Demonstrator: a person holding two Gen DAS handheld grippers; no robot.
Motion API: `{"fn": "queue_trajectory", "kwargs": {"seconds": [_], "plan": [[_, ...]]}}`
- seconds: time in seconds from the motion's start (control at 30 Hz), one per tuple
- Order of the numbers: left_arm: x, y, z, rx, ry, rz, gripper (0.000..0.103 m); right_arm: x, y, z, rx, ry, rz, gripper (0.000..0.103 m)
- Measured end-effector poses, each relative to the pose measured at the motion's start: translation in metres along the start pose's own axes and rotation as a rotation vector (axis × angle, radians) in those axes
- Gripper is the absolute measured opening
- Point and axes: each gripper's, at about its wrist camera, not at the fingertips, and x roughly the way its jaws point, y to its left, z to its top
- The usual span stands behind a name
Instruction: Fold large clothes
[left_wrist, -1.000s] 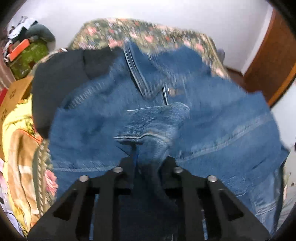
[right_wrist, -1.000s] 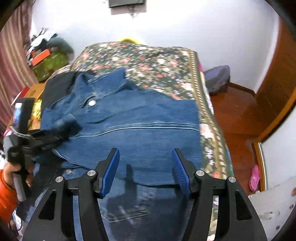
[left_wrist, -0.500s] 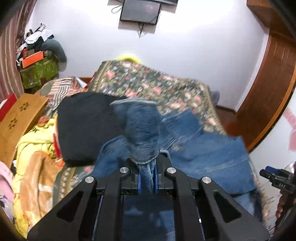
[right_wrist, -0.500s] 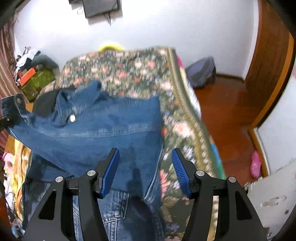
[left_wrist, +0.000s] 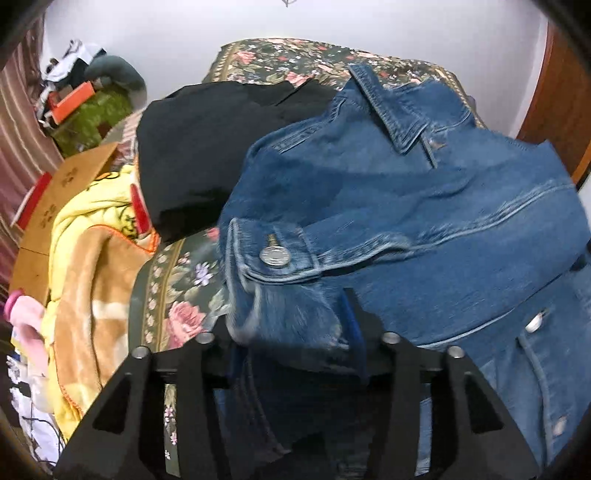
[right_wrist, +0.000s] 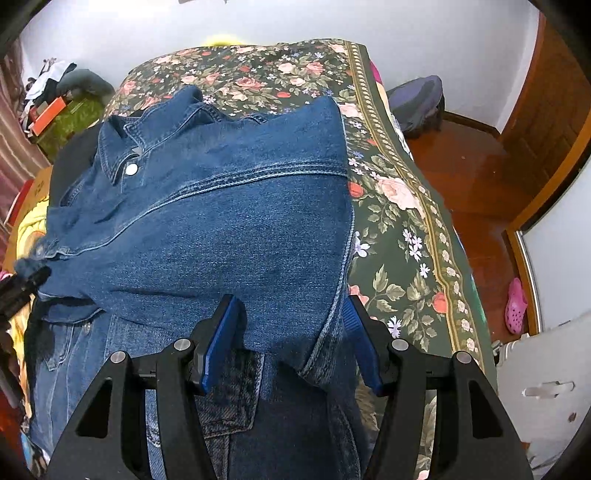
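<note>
Bare floral bed (right_wrist: 399, 229) lies open right of the denim jacket (right_wrist: 229, 221); a black garment (left_wrist: 207, 147) and, seemingly, blankets (left_wrist: 85, 258) crowd its left.

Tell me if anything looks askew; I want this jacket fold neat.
The denim jacket lies crooked on the floral bedspread: its collar points toward the far left, and its left edge overlaps a black garment. The buttoned cuff sits bunched over the left gripper.

One denim jacket (right_wrist: 229, 221), one black garment (left_wrist: 207, 147), one yellow blanket (left_wrist: 85, 258), one pink clog (right_wrist: 515, 306).
</note>
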Motion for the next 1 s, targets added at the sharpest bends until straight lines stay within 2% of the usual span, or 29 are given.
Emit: {"fn": "queue_trajectory", "kwargs": {"seconds": [0.07,0.2,0.23,0.5,0.67,0.8,0.93,1.0], "plan": [[0.000,0.003,-0.005,0.008,-0.014,0.029,0.059,0.001,0.001,-0.001,0.001,-0.001,-0.001,0.055],[-0.002,0.007,-0.014,-0.001,-0.048,0.091,0.082,0.003,0.001,0.001,0.012,0.001,0.005,0.055],[-0.002,0.007,-0.014,-0.007,-0.050,0.096,0.083,0.003,0.002,0.001,0.013,0.001,0.005,0.055],[-0.007,0.017,0.000,0.002,-0.005,0.037,0.083,-0.002,0.003,0.010,-0.012,-0.002,0.029,0.056],[-0.027,0.028,0.024,0.008,-0.079,0.057,0.083,-0.019,0.000,0.026,-0.005,-0.069,0.045,0.056],[-0.027,0.038,0.040,0.013,-0.116,0.081,0.083,-0.028,-0.011,0.042,0.021,-0.124,0.054,0.058],[0.000,0.053,0.051,-0.031,-0.067,0.057,0.083,-0.017,-0.023,0.056,0.048,-0.126,0.050,0.063],[0.024,0.063,0.055,-0.084,-0.003,0.009,0.083,-0.008,-0.029,0.063,0.060,-0.105,0.054,0.063]]}}
